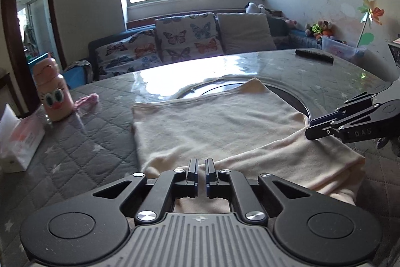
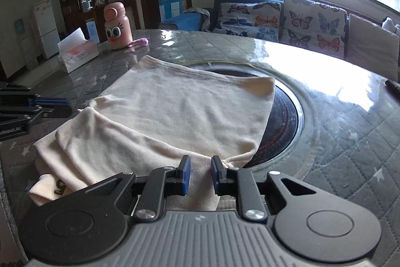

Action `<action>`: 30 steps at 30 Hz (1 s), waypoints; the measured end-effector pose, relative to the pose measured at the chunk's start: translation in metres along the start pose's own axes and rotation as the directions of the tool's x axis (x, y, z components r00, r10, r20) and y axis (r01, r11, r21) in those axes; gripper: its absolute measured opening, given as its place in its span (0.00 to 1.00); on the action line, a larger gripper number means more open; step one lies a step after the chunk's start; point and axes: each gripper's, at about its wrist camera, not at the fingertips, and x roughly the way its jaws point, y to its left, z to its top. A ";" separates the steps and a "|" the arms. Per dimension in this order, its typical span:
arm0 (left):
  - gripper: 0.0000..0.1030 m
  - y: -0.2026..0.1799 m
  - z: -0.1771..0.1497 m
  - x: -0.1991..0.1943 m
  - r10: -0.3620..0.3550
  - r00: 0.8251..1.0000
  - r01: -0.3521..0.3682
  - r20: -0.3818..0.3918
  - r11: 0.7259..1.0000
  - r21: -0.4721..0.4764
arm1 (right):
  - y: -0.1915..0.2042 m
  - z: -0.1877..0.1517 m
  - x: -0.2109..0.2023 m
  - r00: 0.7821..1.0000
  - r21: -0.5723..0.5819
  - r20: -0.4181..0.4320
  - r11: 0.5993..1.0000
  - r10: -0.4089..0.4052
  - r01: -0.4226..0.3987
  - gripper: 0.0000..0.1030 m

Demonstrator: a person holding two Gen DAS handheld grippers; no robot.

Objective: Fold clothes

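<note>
Left gripper (image 1: 201,167): jaws nearly closed with a thin gap, hovering over the near edge of the cream garment (image 1: 215,126); whether any cloth was pinched could not be told. Right gripper (image 2: 200,167): jaws partly open astride a fold of the garment, grip uncertain. The garment lay ahead of both on the quilted table (image 1: 82,142), its far edge over a dark round inset (image 2: 282,124). Beyond, left: pink bottle (image 1: 53,91), tissue box (image 1: 17,142).
</note>
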 end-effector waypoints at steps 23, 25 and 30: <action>0.13 0.013 -0.024 -0.007 0.037 0.999 -0.035 -0.037 0.997 0.066 | 0.007 -0.050 -0.056 0.998 0.026 -0.036 0.998 0.055 -0.054 0.18; 0.20 0.012 -0.029 -0.021 0.032 0.999 -0.030 -0.029 0.995 0.091 | 0.009 -0.047 -0.061 0.998 0.014 -0.021 0.999 0.053 -0.053 0.18; 0.34 0.002 -0.046 -0.058 -0.003 1.000 0.004 -0.009 0.981 0.196 | 0.014 -0.040 -0.056 0.998 -0.013 0.008 0.998 0.062 -0.062 0.22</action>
